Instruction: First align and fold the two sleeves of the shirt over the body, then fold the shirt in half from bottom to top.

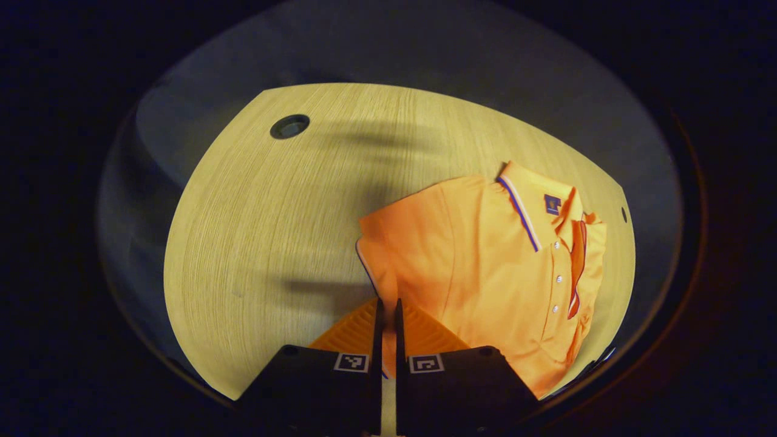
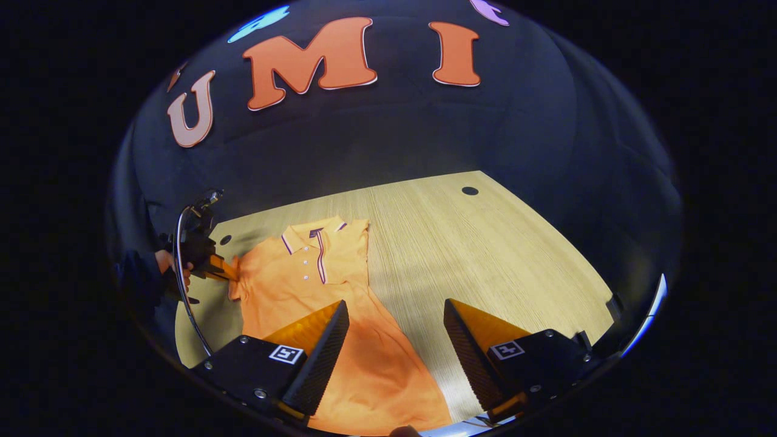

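The left gripper (image 1: 388, 315) is closed on a sleeve of the orange polo shirt (image 1: 485, 267) on the light wooden table (image 1: 255, 243), near its edge. The right gripper (image 2: 396, 331) hangs open above the shirt's lower part.

No readable text, small dark label inside the shirt (image 1: 485, 261) collar too small to read

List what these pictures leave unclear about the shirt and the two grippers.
- Sleeve tip: in the left gripper view, the left gripper fingers cover the fabric they pinch.
- Shirt hem: in the right gripper view, cut off by the bottom edge and the open right gripper.
- Far sleeve: folded under or tucked cannot be told; too small.
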Demonstrator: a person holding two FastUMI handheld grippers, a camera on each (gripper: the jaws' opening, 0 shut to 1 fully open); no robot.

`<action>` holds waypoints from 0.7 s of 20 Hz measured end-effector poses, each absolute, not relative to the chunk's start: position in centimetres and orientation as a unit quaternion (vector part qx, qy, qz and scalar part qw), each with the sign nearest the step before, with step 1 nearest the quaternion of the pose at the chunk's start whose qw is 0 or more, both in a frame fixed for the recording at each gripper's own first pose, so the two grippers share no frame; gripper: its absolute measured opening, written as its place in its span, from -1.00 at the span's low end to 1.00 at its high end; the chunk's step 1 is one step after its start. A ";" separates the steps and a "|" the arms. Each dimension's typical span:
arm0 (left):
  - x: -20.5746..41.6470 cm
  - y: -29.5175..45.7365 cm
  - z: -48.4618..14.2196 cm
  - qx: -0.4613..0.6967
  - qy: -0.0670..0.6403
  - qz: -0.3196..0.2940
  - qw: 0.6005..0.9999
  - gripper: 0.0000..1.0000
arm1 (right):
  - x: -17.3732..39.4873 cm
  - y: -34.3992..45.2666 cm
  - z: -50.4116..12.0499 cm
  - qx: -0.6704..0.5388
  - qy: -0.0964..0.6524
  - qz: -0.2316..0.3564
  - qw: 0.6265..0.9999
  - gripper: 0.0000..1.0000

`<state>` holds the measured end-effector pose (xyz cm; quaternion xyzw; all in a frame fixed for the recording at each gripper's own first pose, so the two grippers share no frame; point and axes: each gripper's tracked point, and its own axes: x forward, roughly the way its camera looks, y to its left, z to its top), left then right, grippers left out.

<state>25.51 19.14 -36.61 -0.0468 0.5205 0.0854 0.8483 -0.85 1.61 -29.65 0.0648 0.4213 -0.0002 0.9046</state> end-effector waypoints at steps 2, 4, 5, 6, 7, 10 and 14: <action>26.6 17.6 -35.0 -0.032 0.501 0.064 0.862 -0.81 | -1.3 1.3 -30.0 0.062 0.426 -0.005 0.902 0.92; 27.3 15.0 -34.1 -0.023 0.493 0.032 0.869 -0.82 | -1.6 1.0 -30.1 0.067 0.429 -0.011 0.901 0.92; 27.7 13.9 -34.0 -0.016 0.492 0.021 0.870 -0.82 | -1.8 0.9 -30.1 0.071 0.429 -0.013 0.900 0.92; 28.0 12.8 -33.8 -0.009 0.491 0.012 0.871 -0.82 | -2.0 0.7 -30.2 0.073 0.431 -0.017 0.899 0.92; 28.4 11.9 -33.8 -0.003 0.490 0.004 0.871 -0.81 | -2.1 0.5 -30.1 0.074 0.430 -0.019 0.900 0.92; 29.3 9.0 -34.0 0.004 0.493 -0.019 0.870 -0.82 | -2.3 0.1 -30.0 0.075 0.428 -0.026 0.900 0.92; 30.6 6.2 -35.4 0.019 0.503 -0.033 0.864 -0.82 | -2.7 -0.1 -30.2 0.077 0.433 -0.035 0.898 0.92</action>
